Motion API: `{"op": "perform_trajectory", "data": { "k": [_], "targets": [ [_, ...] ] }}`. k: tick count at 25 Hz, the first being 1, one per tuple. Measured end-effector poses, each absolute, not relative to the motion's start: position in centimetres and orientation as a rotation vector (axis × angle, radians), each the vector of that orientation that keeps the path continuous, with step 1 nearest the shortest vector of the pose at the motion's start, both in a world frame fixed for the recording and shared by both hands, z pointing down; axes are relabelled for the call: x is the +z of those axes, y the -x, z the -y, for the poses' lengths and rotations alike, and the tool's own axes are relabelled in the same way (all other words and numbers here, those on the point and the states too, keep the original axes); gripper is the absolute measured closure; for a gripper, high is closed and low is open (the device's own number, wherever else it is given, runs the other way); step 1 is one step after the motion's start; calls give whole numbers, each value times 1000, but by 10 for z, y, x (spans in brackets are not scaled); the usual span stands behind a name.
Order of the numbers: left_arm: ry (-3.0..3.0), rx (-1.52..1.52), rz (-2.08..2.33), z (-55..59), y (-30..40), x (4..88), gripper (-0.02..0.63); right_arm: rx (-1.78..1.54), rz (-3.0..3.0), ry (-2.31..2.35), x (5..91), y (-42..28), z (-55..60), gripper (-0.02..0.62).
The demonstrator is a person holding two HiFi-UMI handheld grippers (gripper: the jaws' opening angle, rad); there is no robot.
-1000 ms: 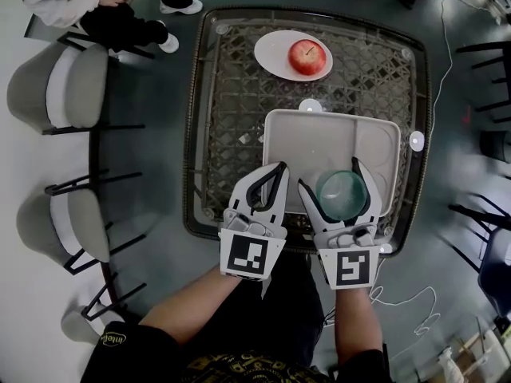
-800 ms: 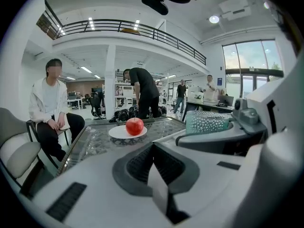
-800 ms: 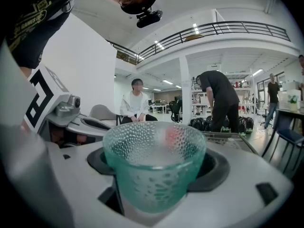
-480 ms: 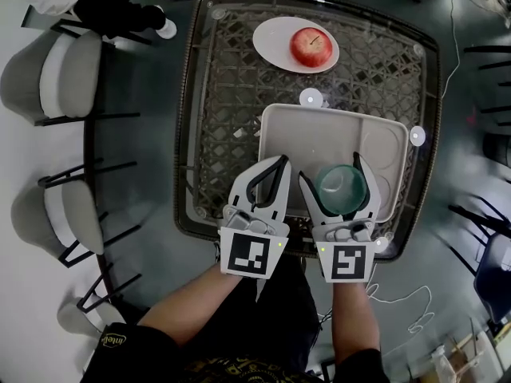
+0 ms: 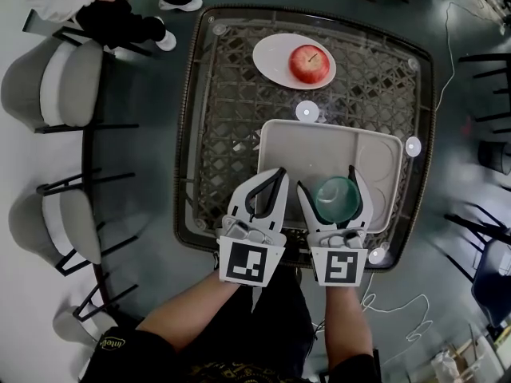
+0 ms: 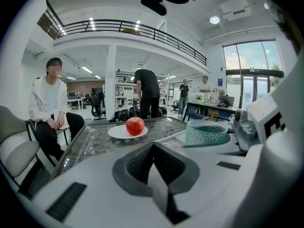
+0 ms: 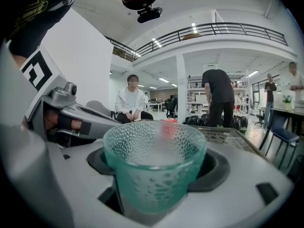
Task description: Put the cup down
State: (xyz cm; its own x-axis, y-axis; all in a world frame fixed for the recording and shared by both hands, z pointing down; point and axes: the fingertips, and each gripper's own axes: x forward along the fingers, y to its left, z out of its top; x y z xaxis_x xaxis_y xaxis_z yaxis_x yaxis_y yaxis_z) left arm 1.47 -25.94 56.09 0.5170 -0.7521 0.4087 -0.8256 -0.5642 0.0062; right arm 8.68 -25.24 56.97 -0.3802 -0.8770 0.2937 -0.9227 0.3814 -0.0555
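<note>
One cup (image 5: 337,198) was clamped in the right gripper (image 5: 329,180); the left gripper (image 5: 277,174) was pressed together, empty; one apple (image 5: 309,62), one plate (image 5: 271,54).

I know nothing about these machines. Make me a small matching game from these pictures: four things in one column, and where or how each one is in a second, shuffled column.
Things:
1. green glass cup
2. apple
3. left gripper
4. tray

Places or states:
A. on the white plate
B. jaws together, nothing held
C. lying on the glass table
D. between the jaws of the right gripper

Pairs: 1-D, 2-A, 3-B, 4-C
</note>
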Motion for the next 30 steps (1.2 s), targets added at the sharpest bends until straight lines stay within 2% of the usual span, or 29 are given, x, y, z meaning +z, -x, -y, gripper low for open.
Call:
{"op": "perform_trajectory", "data": {
  "k": [30],
  "targets": [
    [-2583, 513, 1324, 257, -19, 552, 604, 427, 2339, -1504, 596, -90, 250, 199]
  ]
}}
